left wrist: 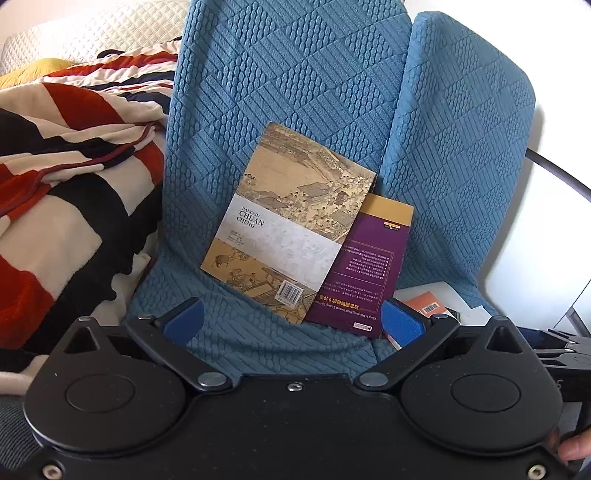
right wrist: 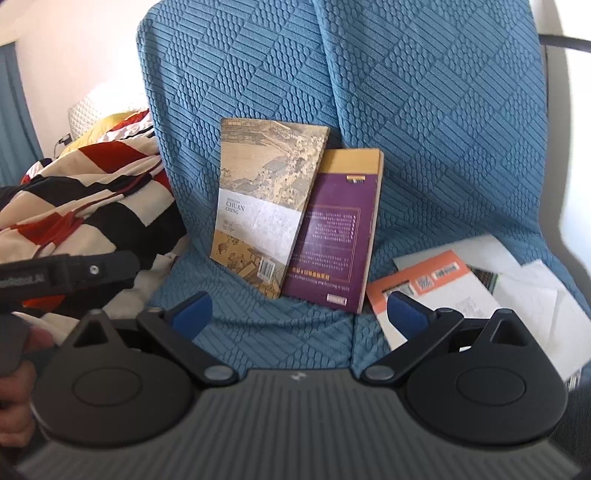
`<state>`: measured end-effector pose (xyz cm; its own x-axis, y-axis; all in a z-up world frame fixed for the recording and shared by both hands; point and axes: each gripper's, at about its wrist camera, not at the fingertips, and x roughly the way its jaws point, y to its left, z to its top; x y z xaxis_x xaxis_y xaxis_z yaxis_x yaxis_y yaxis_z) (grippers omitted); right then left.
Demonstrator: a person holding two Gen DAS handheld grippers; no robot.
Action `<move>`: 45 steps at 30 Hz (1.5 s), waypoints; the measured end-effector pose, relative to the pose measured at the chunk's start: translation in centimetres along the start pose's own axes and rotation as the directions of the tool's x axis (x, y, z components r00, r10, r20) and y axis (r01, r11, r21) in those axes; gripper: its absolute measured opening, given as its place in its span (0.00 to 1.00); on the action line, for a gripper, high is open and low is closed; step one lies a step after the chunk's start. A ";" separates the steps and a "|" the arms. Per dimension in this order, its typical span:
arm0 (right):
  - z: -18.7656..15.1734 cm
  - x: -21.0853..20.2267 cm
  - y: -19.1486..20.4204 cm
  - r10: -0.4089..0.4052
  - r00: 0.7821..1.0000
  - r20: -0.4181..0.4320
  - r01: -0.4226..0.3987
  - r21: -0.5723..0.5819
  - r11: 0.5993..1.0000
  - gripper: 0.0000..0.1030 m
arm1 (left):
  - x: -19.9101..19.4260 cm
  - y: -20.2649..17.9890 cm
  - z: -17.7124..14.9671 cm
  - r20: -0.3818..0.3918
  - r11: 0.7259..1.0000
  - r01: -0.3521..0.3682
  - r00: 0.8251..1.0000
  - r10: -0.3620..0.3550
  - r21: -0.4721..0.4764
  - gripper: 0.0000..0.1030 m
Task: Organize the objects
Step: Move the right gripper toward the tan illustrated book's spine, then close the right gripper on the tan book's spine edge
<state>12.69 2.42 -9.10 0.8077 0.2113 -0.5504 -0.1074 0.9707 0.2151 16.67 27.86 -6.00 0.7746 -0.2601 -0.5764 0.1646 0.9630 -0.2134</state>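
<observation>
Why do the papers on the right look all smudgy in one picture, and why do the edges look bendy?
In the right wrist view the white papers and the orange booklet are smeared by motion blur, while the painted-cover book stays fairly sharp; in the left wrist view that book is crisp, and bright light washes out the white quilt; both views are fisheye, so straight edges bow.

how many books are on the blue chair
3: the tan painted-cover book leaning on the backrest, the purple book partly behind it, the orange-and-white book flat at right. Papers there may hide more.
</observation>
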 end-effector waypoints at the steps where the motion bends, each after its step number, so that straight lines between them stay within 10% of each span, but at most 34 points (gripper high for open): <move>1: 0.1 0.3 -0.1 -0.001 1.000 0.004 0.001 -0.007 1.000 1.00 | 0.5 0.2 0.1 -0.012 1.000 0.001 1.000 -0.001 -0.008 0.99; 22: 3.1 9.0 -1.1 0.054 0.998 -0.044 -0.055 -0.016 0.998 0.96 | 9.8 2.8 3.0 -0.045 0.999 -0.034 0.998 0.033 -0.024 1.00; 29: 4.1 12.8 -0.7 0.113 0.990 -0.084 -0.113 0.001 0.994 0.78 | 13.5 4.6 4.0 -0.105 0.997 -0.019 0.994 0.011 -0.077 0.99; 45: 4.3 22.4 -0.3 0.192 0.965 -0.179 -0.179 0.087 0.980 0.62 | 18.8 8.5 2.4 -0.264 0.953 -0.026 0.963 -0.057 -0.302 0.69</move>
<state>33.33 6.42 -18.05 0.6551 0.4106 -0.6343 -0.1988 0.9035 0.3796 34.07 31.30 -16.73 0.5751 -0.3243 -0.7511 -0.0478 0.9032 -0.4266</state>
